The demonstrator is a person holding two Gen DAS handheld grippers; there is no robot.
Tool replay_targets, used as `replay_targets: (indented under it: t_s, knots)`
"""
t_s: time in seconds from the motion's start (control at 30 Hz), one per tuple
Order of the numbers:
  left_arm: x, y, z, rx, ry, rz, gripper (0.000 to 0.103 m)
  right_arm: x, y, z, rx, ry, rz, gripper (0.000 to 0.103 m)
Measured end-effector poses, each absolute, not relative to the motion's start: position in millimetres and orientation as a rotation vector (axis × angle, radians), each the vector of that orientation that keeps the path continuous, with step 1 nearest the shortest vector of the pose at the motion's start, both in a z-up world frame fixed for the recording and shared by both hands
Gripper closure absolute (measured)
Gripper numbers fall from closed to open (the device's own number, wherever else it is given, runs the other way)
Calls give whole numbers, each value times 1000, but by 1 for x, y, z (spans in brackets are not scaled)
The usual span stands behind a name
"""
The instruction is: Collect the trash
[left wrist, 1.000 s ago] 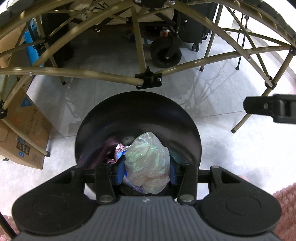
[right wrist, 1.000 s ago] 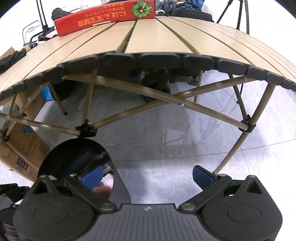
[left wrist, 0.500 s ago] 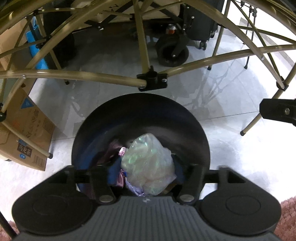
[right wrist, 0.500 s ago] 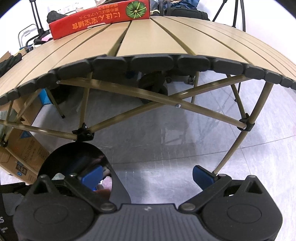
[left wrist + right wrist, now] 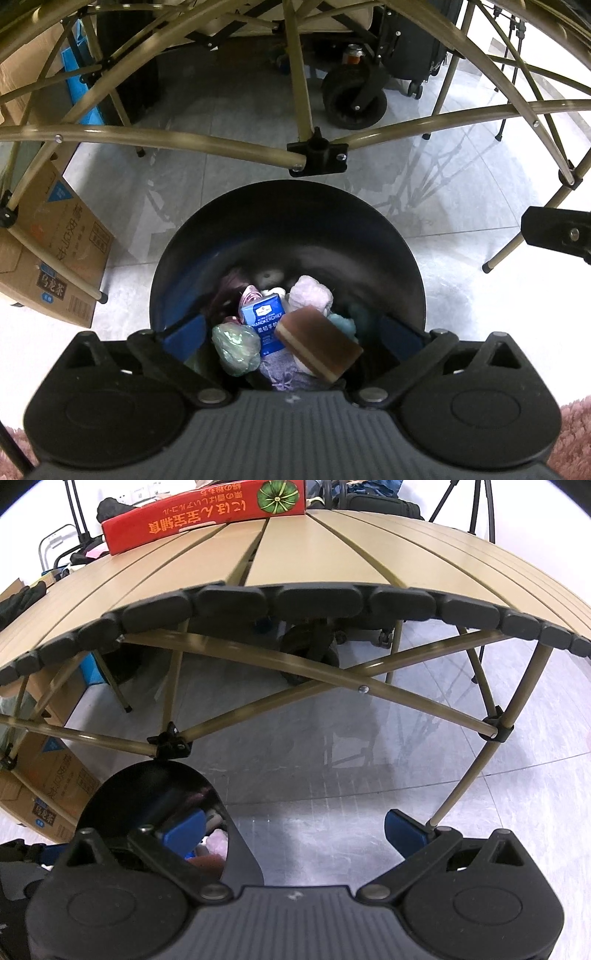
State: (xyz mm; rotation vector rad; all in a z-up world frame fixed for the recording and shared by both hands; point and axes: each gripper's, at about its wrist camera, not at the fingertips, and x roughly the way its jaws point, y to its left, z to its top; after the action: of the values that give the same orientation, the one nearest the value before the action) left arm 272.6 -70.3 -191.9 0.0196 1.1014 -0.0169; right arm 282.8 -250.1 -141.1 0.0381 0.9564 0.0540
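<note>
The left gripper point(image 5: 291, 334), jaws just spread and empty, hung over the bin point(image 5: 388, 236); the crumpled bag point(image 5: 236, 349) lay inside at seven o'clock. Lowering might snag the rim.

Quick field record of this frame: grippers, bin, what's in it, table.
left gripper: open, jaws just opened wide, nothing between the pads, held over the bin
right gripper: open, empty, above bare floor beside the bin
bin: black, round, on the floor by the table frame
bin contents: crumpled plastic bag, blue tissue pack, brown striped block, other wads
table: slatted, tan
red box: on the table's far edge
</note>
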Motion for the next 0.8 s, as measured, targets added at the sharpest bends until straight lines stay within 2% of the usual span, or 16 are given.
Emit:
replay_targets:
  t_s: [0.47, 0.8]
  knots:
    - [239, -38, -159, 7, 1020, 20, 0, 255, -241, -121, 47, 852, 76, 0]
    - [160, -10, -77, 45, 830, -1, 0, 180, -228, -79, 30, 807, 181, 0]
